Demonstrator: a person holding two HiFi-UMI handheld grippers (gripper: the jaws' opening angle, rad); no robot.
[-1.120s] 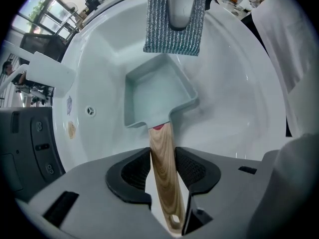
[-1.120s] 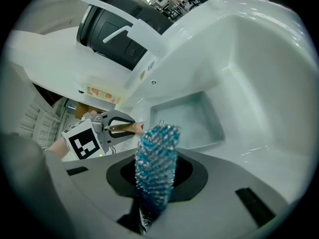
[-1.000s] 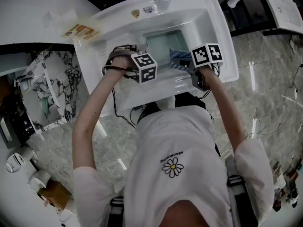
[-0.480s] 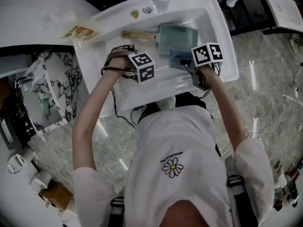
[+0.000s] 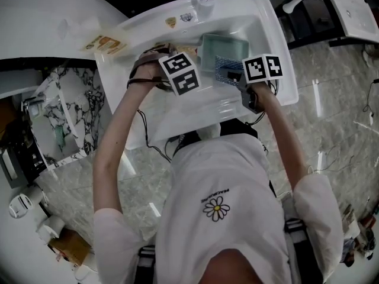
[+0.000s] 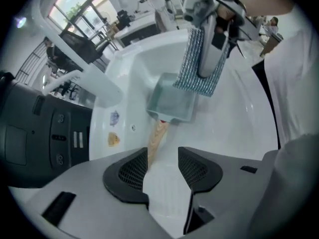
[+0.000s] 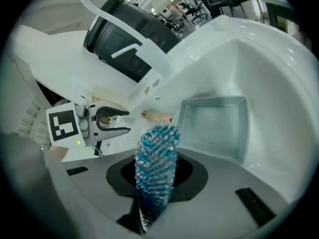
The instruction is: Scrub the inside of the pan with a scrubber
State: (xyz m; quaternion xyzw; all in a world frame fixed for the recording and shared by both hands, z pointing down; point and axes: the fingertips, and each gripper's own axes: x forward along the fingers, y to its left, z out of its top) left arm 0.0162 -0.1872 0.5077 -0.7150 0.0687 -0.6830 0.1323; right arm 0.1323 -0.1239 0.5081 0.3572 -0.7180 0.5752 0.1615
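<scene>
The left gripper (image 6: 163, 158) has its jaws wide apart with nothing between the pads. Just ahead of them lies the free end of the pan's wooden handle (image 6: 156, 133), a little left of the gap, close to the left jaw's tip. The handle's long axis runs almost straight away from these jaws to the square pan (image 6: 174, 102), which sits open side up in the white sink (image 6: 234, 128). So the left gripper is the nearer one to the handle, and would likely need only a slight shift left and forward to take it and steady the pan. The right gripper (image 7: 158, 180) is clamped on the blue mesh scrubber (image 7: 158, 143), which hangs over the pan's side nearest that gripper, apparently not yet on the pan floor.
</scene>
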